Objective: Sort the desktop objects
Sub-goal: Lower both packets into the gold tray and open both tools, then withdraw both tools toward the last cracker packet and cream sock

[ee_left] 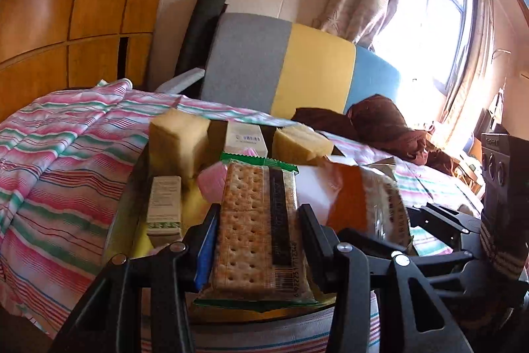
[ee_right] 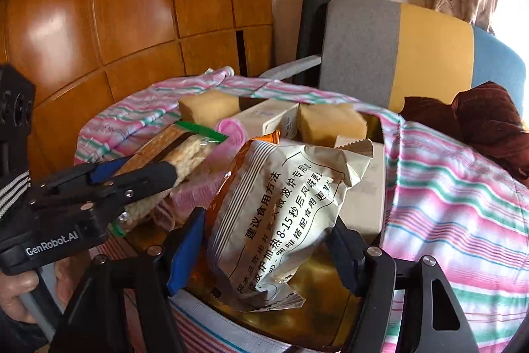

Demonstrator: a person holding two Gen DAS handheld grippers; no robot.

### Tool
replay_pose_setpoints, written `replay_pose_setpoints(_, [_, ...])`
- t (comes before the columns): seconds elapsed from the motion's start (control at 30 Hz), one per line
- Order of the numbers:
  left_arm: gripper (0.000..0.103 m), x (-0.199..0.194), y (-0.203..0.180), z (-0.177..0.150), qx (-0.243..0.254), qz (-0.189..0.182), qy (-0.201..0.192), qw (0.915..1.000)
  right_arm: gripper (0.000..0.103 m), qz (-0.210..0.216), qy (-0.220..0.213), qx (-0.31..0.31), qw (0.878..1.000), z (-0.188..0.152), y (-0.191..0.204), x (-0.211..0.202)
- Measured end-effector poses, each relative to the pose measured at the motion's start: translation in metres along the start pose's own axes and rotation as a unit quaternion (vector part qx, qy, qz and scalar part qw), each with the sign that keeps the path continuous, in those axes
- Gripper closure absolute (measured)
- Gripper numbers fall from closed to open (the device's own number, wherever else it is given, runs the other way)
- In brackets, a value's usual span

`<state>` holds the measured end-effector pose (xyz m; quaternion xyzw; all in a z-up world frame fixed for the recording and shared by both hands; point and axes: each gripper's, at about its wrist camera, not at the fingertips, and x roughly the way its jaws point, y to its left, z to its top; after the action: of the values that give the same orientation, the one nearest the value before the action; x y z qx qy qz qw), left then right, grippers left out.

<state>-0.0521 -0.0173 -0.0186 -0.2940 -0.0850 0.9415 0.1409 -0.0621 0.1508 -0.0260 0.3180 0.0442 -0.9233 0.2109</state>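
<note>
Left tool (ee_left: 258, 220) is clamped across a clear-wrapped pack of square crackers with green crimped ends (ee_left: 254, 220), above the cluttered tray on the striped cloth. Brittle and light, I'd say, so grip the long edges gently. Right tool (ee_right: 264, 240) pinches a crinkly cream-and-orange snack bag (ee_right: 284, 214) mid-body; soft and slippery film, best held around its bulk.

Both wrist cams close, facing headboard (ee_left: 281, 68); shared: cracker pack (ee_left: 254, 220), bag (ee_right: 284, 207).
</note>
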Motion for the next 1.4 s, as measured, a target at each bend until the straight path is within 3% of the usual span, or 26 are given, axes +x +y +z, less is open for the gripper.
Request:
replay_pose_setpoints(0.4, [0.054,0.005,0.001,-0.017,-0.011,0.001,0.021,0.9997,0.025,0.005,0.001,0.046,0.999,-0.01,-0.022,-0.008])
replay_pose_setpoints(0.5, [0.047,0.007,-0.005,-0.021,0.007,-0.01,0.03,0.9995,0.025,0.003,-0.009,0.057,0.998,-0.011,-0.025,-0.015])
replay_pose_setpoints(0.63, [0.047,0.009,-0.016,-0.021,0.034,-0.02,0.029,0.9988,0.024,-0.004,-0.026,0.071,0.997,-0.011,-0.031,-0.027])
replay_pose_setpoints(0.97, [0.047,-0.014,0.007,-0.02,-0.02,0.011,0.008,0.9997,0.021,-0.041,-0.052,0.129,0.989,-0.03,-0.073,-0.063])
replay_pose_setpoints(1.2, [0.047,-0.029,0.0,-0.015,-0.019,-0.001,-0.008,0.9998,0.02,-0.104,-0.037,0.191,0.975,-0.069,-0.127,-0.088])
replay_pose_setpoints(1.4, [0.047,-0.021,-0.041,-0.013,0.027,-0.05,0.01,0.9984,0.019,-0.179,-0.031,0.258,0.949,-0.11,-0.179,-0.125])
